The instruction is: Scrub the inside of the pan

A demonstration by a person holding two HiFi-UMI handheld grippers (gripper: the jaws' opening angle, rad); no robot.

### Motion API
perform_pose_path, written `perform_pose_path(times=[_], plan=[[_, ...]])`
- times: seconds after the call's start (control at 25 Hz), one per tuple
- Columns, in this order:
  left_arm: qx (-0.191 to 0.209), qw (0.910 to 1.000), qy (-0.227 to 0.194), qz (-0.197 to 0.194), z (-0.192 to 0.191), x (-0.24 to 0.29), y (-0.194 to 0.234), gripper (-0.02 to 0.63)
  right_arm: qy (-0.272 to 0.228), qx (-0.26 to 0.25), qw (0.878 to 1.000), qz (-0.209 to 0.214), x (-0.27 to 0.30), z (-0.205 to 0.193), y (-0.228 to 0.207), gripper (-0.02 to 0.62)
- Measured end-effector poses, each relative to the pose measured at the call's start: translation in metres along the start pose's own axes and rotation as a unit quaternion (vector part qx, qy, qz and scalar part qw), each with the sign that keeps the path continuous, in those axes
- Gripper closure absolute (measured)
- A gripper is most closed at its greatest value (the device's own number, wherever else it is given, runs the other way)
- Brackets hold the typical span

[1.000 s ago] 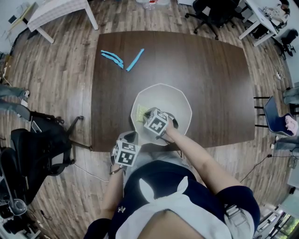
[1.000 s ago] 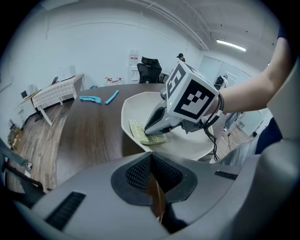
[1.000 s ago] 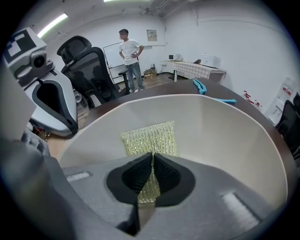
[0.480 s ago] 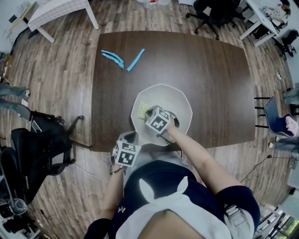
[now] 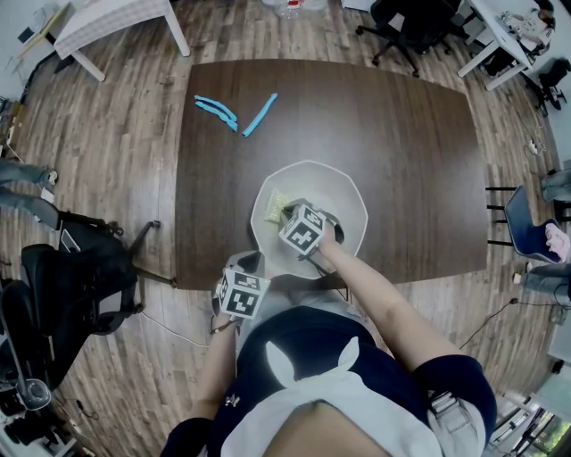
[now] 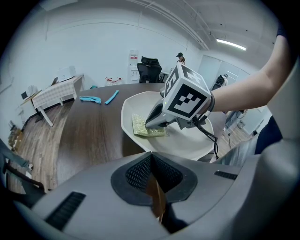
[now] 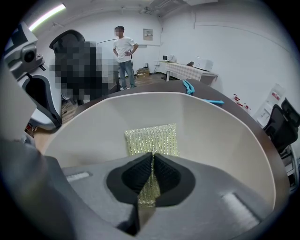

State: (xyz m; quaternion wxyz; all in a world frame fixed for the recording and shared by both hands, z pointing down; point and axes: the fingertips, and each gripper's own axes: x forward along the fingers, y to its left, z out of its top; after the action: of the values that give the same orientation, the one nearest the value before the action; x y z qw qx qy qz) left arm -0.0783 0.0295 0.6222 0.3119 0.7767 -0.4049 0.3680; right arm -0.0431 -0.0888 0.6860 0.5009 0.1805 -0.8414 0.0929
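A white pan [image 5: 343, 207] sits at the near edge of the dark table [image 5: 393, 125]. A yellow-green scouring pad [image 5: 273, 206] lies flat on its inner left side. My right gripper [image 5: 287, 215] is shut on the pad's near edge and presses it to the pan's floor. In the right gripper view the pad [image 7: 153, 138] runs out from between the jaws of that gripper [image 7: 151, 163] over the pan's wall [image 7: 220, 136]. My left gripper [image 5: 251, 265] sits at the pan's near-left rim, its jaws closed on a thin edge there [image 6: 152, 165].
Blue plastic tools [image 5: 217, 111] and a blue strip [image 5: 259, 114] lie on the table's far left. A white table [image 5: 116, 18] and office chairs [image 5: 410, 22] stand beyond it. A black bag [image 5: 67, 277] sits on the floor to the left. A person [image 7: 124, 49] stands far off.
My right gripper has slid the pad a little farther from me across the pan's floor. The left gripper and the pan have stayed in place.
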Motion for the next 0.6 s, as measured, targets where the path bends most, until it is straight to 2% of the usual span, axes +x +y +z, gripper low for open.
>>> perform_pose_path(times=[0.6], plan=[[0.022, 0.9997, 0.008, 0.003, 0.002, -0.003, -0.001, 0.601, 0.012, -0.010, 0.999, -0.042, -0.007, -0.001, -0.020, 0.581]])
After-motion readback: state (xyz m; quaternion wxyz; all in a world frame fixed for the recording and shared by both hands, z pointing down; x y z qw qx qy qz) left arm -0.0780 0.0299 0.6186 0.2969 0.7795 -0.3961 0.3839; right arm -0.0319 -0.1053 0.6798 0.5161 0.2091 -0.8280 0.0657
